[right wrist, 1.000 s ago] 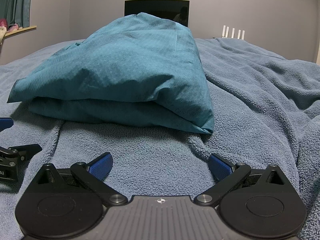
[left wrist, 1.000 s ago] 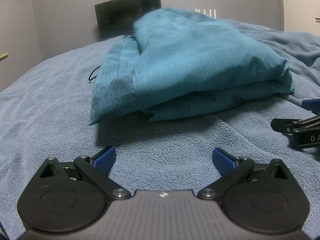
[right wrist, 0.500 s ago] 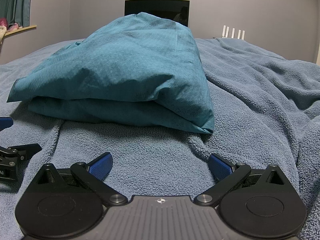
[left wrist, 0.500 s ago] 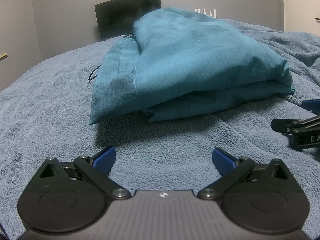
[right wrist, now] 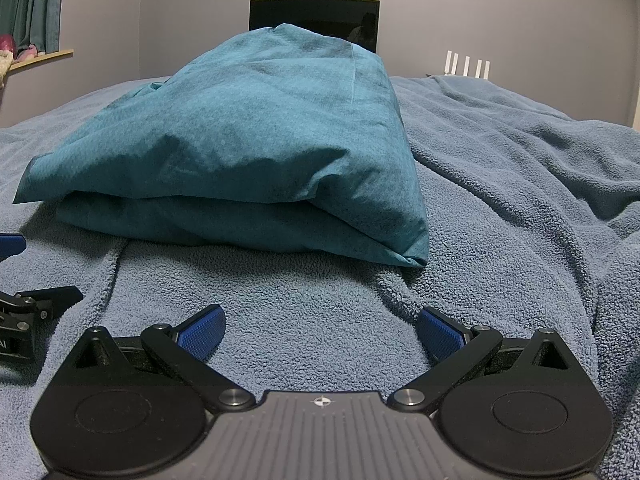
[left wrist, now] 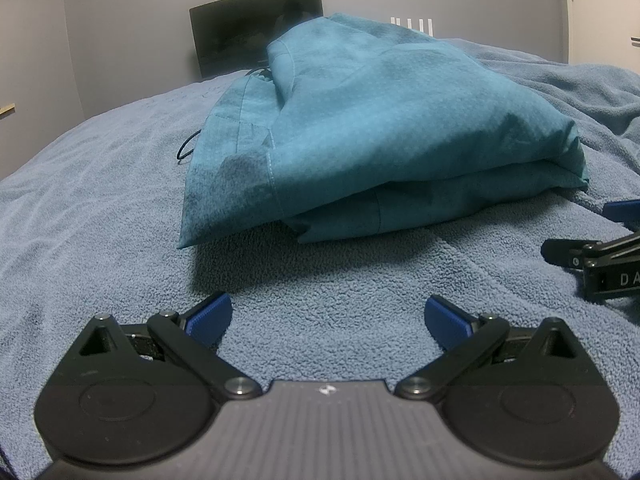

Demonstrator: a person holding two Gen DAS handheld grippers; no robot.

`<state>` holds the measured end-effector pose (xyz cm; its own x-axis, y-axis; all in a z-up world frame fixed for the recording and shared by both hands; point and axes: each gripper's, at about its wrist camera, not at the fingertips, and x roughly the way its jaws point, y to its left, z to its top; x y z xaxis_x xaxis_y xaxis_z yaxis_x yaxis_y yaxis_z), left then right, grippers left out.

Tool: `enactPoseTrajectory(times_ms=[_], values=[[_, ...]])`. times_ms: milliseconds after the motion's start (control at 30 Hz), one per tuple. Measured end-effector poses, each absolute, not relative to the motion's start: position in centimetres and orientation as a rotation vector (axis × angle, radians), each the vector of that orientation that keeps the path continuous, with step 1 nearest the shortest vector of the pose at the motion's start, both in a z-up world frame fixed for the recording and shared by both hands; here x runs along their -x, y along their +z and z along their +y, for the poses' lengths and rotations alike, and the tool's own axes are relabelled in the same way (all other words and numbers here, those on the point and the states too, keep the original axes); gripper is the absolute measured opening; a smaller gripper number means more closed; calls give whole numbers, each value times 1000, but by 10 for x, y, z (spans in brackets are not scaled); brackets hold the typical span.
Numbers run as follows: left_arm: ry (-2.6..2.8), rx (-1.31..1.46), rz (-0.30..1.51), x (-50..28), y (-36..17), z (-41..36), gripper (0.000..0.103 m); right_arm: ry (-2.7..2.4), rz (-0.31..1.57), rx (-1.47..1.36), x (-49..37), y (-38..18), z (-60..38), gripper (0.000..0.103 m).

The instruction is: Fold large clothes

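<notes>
The teal garment [left wrist: 384, 132] lies folded in a thick bundle at the frame's middle, on the blue fleece blanket [left wrist: 100, 208]. Both the left gripper [left wrist: 328, 318] and the right gripper [right wrist: 322, 326] rest low on the blanket at the frame's bottom, jaws spread wide, holding nothing.

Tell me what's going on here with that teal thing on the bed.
A person holding a two-finger gripper in each hand is folding large clothes. The teal garment lies folded in a bundle on the blue fleece blanket. Neither gripper touches it: the left gripper and the right gripper both rest low on the blanket in front of the bundle, jaws wide open and empty. The fold looks done or paused; a dark monitor stands behind.
</notes>
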<state>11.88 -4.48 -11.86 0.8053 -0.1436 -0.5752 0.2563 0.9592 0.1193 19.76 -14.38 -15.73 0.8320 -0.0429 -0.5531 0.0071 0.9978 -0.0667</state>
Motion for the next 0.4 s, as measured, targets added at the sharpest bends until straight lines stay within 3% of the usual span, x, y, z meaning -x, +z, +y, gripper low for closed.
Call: enactPoseTrajectory(times_ms=[400], values=[[-215, -187, 597, -118, -119, -44, 103, -26, 589, 63, -198, -157, -144, 103]])
